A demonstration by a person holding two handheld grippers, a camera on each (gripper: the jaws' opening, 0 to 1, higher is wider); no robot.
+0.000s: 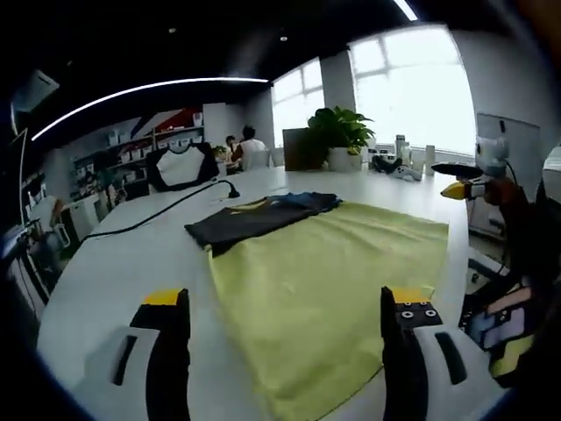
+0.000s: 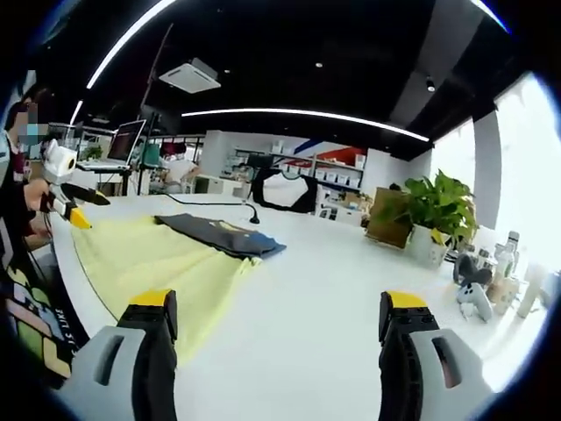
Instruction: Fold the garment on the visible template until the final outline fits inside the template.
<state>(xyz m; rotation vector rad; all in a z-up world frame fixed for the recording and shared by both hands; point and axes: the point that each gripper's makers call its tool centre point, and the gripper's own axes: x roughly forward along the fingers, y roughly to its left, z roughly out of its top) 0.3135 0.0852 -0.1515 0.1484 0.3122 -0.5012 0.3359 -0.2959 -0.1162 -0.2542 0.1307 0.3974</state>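
A yellow-green template sheet (image 1: 324, 289) lies flat on the white table (image 1: 114, 272). On its far end rests a dark grey garment (image 1: 250, 219), folded into a strip, with blue cloth at one end. My left gripper (image 1: 286, 303) hovers open over the near part of the sheet, nothing between its jaws. The right gripper (image 1: 458, 178) is at the sheet's right edge, jaws apart. In the right gripper view the garment (image 2: 219, 235) lies across the sheet (image 2: 149, 263) at left. My right gripper (image 2: 279, 303) is open over bare table, and the left gripper (image 2: 83, 208) hangs at far left.
A black cable (image 1: 166, 209) snakes over the table behind the garment. A potted plant (image 1: 340, 132) and bottles (image 1: 412, 153) stand by the window. A white controller (image 2: 473, 298) lies at right. A person's patterned clothing (image 1: 500, 324) is close at the table edge. People sit far back.
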